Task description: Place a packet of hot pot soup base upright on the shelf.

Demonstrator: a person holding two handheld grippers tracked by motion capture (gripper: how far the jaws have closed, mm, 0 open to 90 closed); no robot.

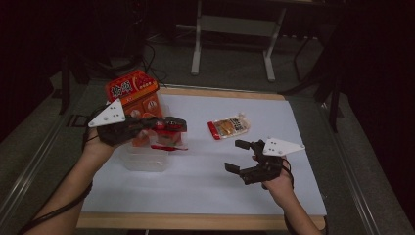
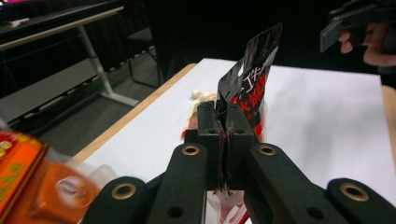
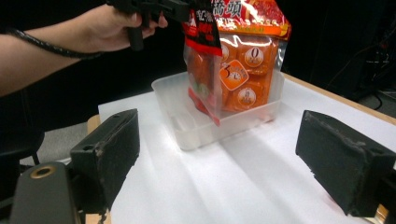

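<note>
The right gripper (image 1: 244,159) hovers over the white table (image 1: 205,186) with its jaws wide apart and nothing between them. Its own view shows what the high view hides: the clear tub (image 3: 187,116) already contains a big orange snack bag (image 3: 247,70) standing upright. The left gripper (image 2: 225,123) is clamped on the top edge of a red-and-black packet (image 2: 250,79), held above the tub. Farther away, a small snack pack (image 1: 228,127) lies on the table.
</note>
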